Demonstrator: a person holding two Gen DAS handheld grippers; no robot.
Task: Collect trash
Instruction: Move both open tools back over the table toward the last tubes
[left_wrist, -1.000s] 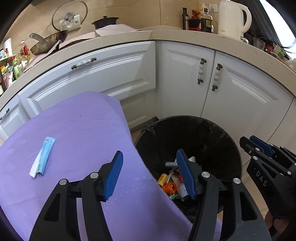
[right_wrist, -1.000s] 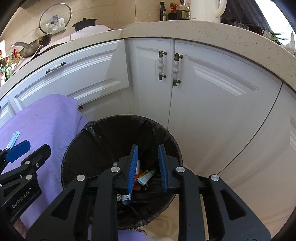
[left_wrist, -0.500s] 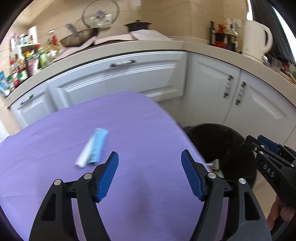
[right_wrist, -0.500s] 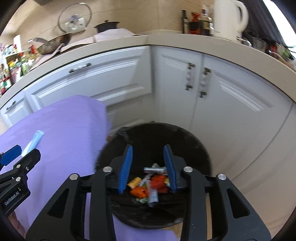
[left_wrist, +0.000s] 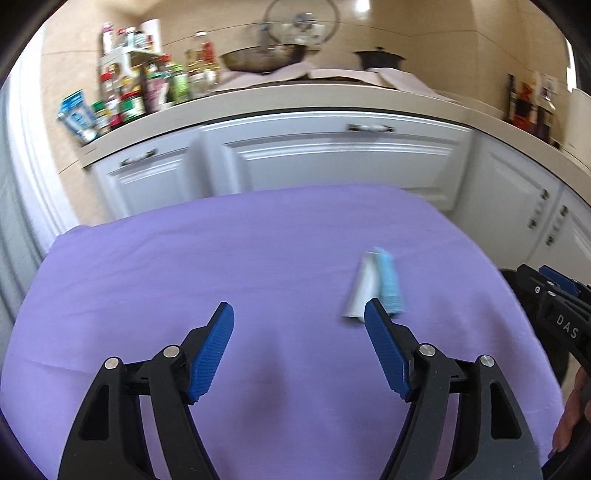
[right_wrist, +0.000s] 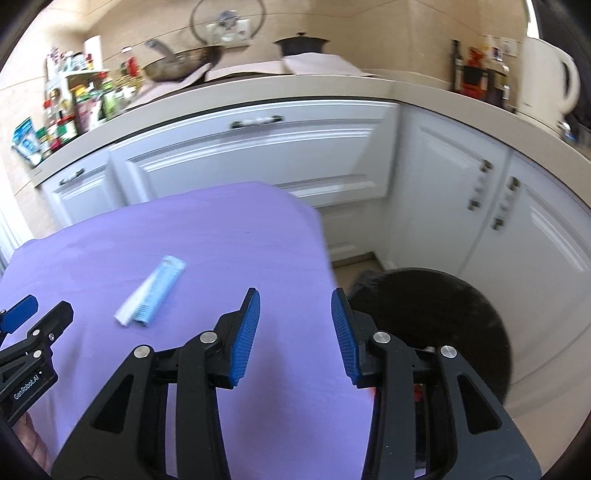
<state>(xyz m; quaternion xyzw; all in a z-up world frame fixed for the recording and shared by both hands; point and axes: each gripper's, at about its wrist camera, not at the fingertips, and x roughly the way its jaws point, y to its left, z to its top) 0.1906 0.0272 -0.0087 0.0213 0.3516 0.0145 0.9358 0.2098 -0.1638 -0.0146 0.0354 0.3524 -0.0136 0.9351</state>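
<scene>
A light blue and white wrapper (left_wrist: 373, 284) lies on the purple-covered table (left_wrist: 184, 277), just beyond the right fingertip of my left gripper (left_wrist: 298, 305). That gripper's jaws are opening, with nothing between them. In the right wrist view the same wrapper (right_wrist: 153, 295) sits left of my right gripper (right_wrist: 295, 291), which hangs open and empty over the table's right edge (right_wrist: 317, 236). The black-lined trash bin (right_wrist: 443, 314) stands on the floor to the right of that gripper, its contents mostly hidden behind the finger.
White cabinets (left_wrist: 332, 158) run behind the table under a cream counter holding bottles (left_wrist: 147, 88), a wok (left_wrist: 262, 59), a pot and a white kettle (right_wrist: 546, 85). A hand (left_wrist: 570, 413) shows at the lower right edge of the left wrist view.
Both grippers have swung left, away from the bin and over the purple table. The wrapper now lies close ahead of the left gripper. Both pairs of jaws stand wider than before.
</scene>
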